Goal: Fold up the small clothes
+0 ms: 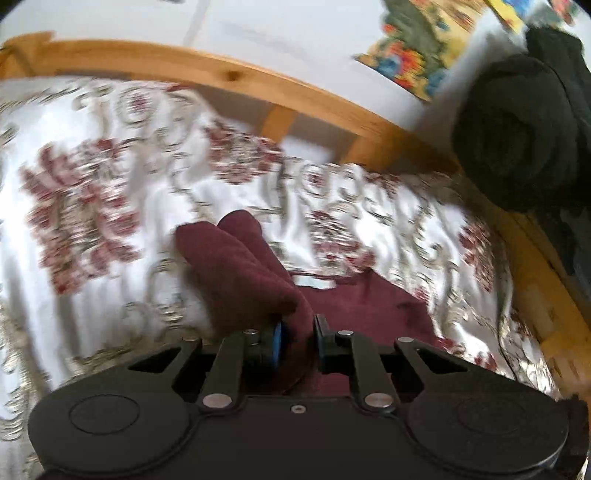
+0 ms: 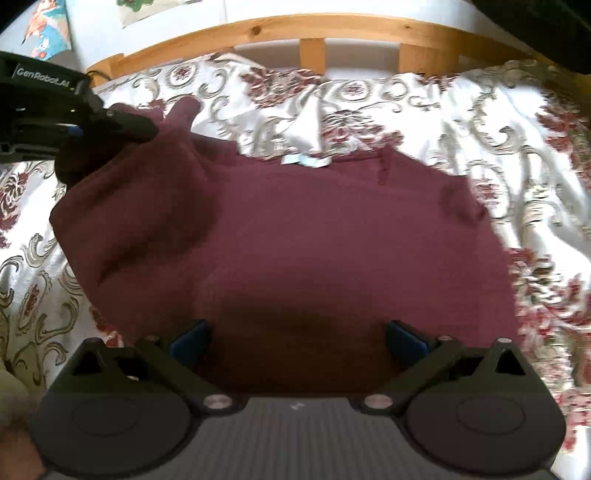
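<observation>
A small maroon top lies spread on a white floral bedspread, its pale neck label at the far edge. My left gripper is shut on the top's left sleeve and lifts it off the bed. It also shows in the right wrist view, holding the sleeve up at the left. My right gripper is open and empty, hovering just above the near part of the top.
A wooden bed frame rail runs along the far edge of the bed. A dark rolled garment sits at the right by the frame. Colourful pictures hang on the white wall behind.
</observation>
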`<state>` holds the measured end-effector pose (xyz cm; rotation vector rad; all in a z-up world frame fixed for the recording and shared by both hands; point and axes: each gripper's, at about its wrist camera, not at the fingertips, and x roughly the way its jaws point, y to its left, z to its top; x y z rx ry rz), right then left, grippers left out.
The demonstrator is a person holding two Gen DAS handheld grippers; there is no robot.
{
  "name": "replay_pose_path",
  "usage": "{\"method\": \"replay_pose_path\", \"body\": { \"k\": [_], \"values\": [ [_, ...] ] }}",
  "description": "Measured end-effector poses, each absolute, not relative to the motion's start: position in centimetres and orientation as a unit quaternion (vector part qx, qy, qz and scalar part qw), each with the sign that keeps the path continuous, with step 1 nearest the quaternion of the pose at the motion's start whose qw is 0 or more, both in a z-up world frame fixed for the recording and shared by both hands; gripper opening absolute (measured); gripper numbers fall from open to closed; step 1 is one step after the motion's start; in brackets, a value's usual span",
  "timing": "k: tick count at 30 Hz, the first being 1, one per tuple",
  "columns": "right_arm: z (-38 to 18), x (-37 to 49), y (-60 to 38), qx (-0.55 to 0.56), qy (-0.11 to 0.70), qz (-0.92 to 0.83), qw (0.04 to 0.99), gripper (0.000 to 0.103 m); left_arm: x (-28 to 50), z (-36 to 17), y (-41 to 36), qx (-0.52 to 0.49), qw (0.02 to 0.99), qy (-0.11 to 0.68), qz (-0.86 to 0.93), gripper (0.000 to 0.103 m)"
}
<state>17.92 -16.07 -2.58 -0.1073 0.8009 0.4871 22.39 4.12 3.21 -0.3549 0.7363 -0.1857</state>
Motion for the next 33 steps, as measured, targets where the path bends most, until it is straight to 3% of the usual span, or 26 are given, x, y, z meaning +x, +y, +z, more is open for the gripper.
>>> {"method": "replay_pose_path", "body": {
  "k": [7, 15, 17, 19, 22, 30, 33],
  "values": [
    [-0.9, 18.4, -21.3, -0.092, 0.349, 0.159, 0.919, 0.103, 23.5, 1.8, -3.6, -0.115, 0.910, 0.378, -0.128, 0.014],
    [-0.5, 19.4, -25.4, -0.087, 0.339, 0.093, 0.932, 0.103, 22.5, -1.2, -7.5, -0.065, 0.908, 0.391, -0.138, 0.018],
    [-0.5, 19.5, -25.6, -0.078, 0.338, 0.093, 0.933, 0.103, 22.4, -1.0, -7.4, -0.081, 0.904, 0.390, -0.152, 0.025],
    [-0.4, 19.6, -25.7, -0.072, 0.337, 0.093, 0.934, 0.103, 22.0, -0.6, -7.1, -0.097, 0.901, 0.388, -0.169, 0.047],
    [-0.5, 19.8, -25.6, -0.072, 0.335, 0.085, 0.936, 0.103, 20.9, 0.4, -6.6, -0.107, 0.905, 0.369, -0.180, 0.064],
    [-1.0, 20.4, -26.2, -0.032, 0.336, 0.060, 0.940, 0.103, 16.6, 4.0, -4.7, -0.093, 0.935, 0.268, -0.211, 0.099],
    [-1.0, 20.5, -26.8, 0.028, 0.329, 0.066, 0.941, 0.103, 15.4, 4.3, -3.7, -0.061, 0.945, 0.249, -0.203, 0.102]
  ]
}}
